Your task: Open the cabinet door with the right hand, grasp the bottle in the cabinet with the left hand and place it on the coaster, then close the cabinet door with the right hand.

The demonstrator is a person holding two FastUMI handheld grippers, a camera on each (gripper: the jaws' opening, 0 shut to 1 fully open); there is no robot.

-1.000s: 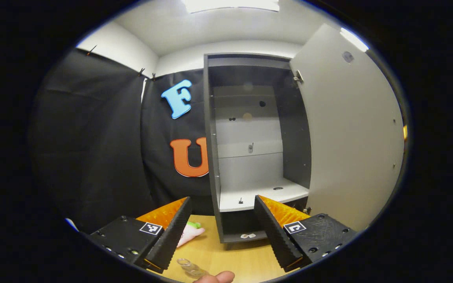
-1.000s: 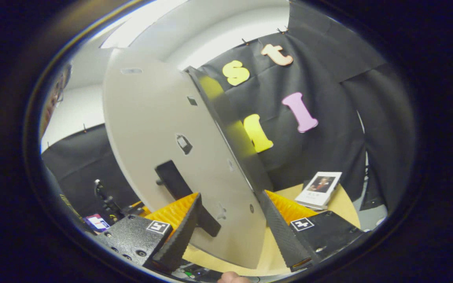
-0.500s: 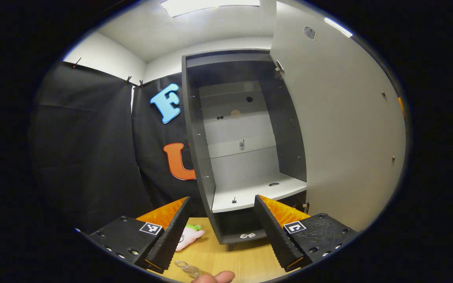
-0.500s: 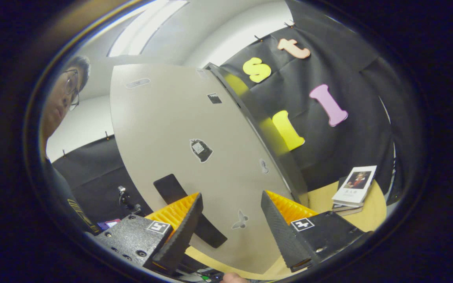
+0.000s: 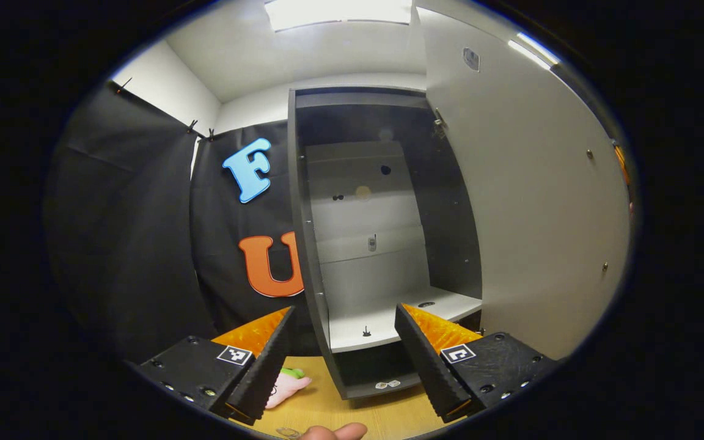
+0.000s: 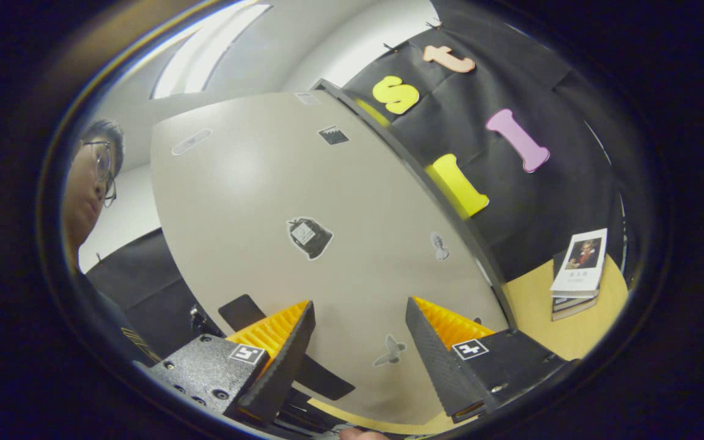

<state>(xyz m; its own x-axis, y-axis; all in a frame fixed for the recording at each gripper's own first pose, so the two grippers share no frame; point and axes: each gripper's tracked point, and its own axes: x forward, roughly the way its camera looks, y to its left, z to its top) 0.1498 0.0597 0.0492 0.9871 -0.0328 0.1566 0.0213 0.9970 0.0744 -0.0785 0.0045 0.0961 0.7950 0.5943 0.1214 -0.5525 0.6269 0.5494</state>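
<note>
- The cabinet (image 5: pixel 376 244) stands on the bench (image 5: pixel 352 412) with its interior open to the left gripper view; the white shelf (image 5: pixel 388 321) inside carries no bottle that I can make out.
- The cabinet door (image 5: pixel 529 201) is swung wide to the right; in the right gripper view its pale outer face (image 6: pixel 303 244) sits close in front of the right tool, with a dark handle (image 6: pixel 285 348) low down, partly behind the fingers.
- The left tool (image 5: pixel 343 357) has its fingers apart and holds nothing, pointing at the cabinet's lower shelf.
- The right tool (image 6: pixel 358 360) is likewise spread and empty, facing the door but not gripping the handle.
- My reading: the closing step is in hand, so the next move calls for the right tool to push or take the handle and swing the door shut.
- Hard to tell: a clear object (image 5: pixel 288 432) at the bottom edge, beside a fingertip (image 5: pixel 333 432), may be the bottle, but it is cut off; I cannot make out the coaster.
- A pink soft item (image 5: pixel 285 386) lies half hidden behind the left finger.
</note>
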